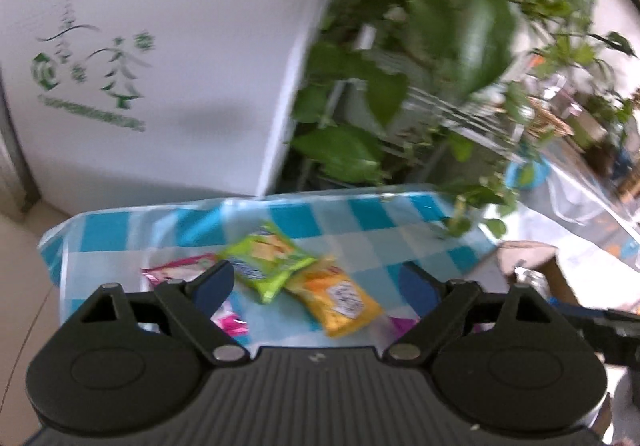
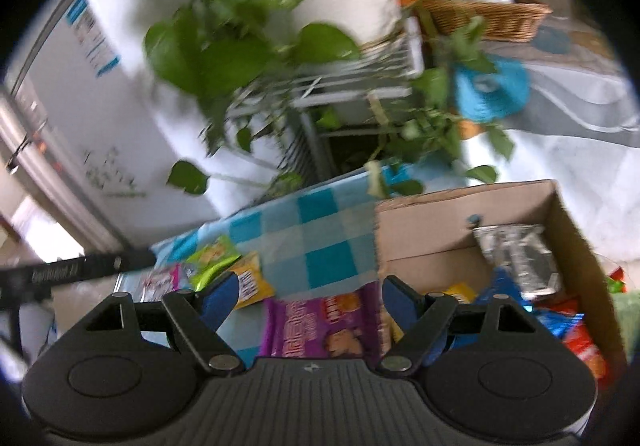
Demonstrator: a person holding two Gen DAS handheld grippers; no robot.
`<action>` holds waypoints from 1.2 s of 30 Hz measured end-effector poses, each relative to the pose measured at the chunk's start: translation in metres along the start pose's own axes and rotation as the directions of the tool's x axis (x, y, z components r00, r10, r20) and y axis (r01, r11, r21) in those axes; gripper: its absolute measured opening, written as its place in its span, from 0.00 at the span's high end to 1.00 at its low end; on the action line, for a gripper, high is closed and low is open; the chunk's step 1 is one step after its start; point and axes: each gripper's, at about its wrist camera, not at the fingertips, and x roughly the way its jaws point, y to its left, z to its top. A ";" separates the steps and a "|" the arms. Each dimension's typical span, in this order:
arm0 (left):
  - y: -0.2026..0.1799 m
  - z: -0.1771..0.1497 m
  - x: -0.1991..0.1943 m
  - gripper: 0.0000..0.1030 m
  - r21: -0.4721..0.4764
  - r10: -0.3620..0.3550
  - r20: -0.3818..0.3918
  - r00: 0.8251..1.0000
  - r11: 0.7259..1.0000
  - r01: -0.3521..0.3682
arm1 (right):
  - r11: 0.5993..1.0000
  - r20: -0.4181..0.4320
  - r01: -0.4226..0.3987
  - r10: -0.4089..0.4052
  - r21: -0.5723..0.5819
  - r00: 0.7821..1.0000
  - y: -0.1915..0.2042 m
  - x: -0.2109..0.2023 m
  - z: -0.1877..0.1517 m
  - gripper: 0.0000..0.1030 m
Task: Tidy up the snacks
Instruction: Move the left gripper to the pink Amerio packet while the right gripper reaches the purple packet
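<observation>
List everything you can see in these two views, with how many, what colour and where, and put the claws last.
green snack packet: one, lime green, on the checked cloth
yellow snack packet: one, yellow-orange, touching the green one
pink snack packet: one, pink and white, behind the left claw's finger
purple snack packet: one, purple, beside the box
cardboard box: one, brown, on the cloth's right, snacks inside
silver packet: one, silver, inside the box
checked cloth: one, blue and white, covering the table
leafy plant: green, behind the table
wicker basket: one, tan, far back
left claw: open, empty
right claw: open, empty
</observation>
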 end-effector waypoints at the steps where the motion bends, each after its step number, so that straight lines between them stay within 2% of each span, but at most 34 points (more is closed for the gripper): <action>1: 0.005 0.000 0.003 0.13 -0.007 0.015 -0.003 1.000 1.000 -0.015 | 1.000 -0.013 -0.008 0.008 -0.010 1.000 0.004 0.005 -0.001 0.18; 5: 0.021 0.003 0.013 0.13 -0.040 0.047 -0.023 0.999 0.998 -0.048 | 0.998 -0.068 -0.021 0.017 -0.062 0.998 0.020 0.024 -0.006 0.19; 10: 0.034 0.006 0.024 0.13 -0.026 0.076 -0.039 0.996 0.997 -0.077 | 0.989 -0.131 0.025 -0.045 -0.148 0.990 0.036 0.051 -0.017 0.18; 19: 0.058 0.005 0.053 0.13 -0.079 0.070 -0.138 0.988 0.994 -0.082 | 0.980 -0.192 0.124 -0.154 -0.159 0.969 0.036 0.078 -0.027 0.17; 31: 0.063 -0.001 0.080 0.13 0.013 0.109 -0.166 0.980 0.994 -0.109 | 0.951 -0.204 0.201 -0.250 -0.233 0.946 0.045 0.099 -0.036 0.11; 36: 0.066 -0.003 0.087 0.13 0.013 0.125 -0.165 0.978 0.992 -0.125 | 0.926 -0.208 0.250 -0.314 -0.285 0.927 0.053 0.107 -0.042 0.10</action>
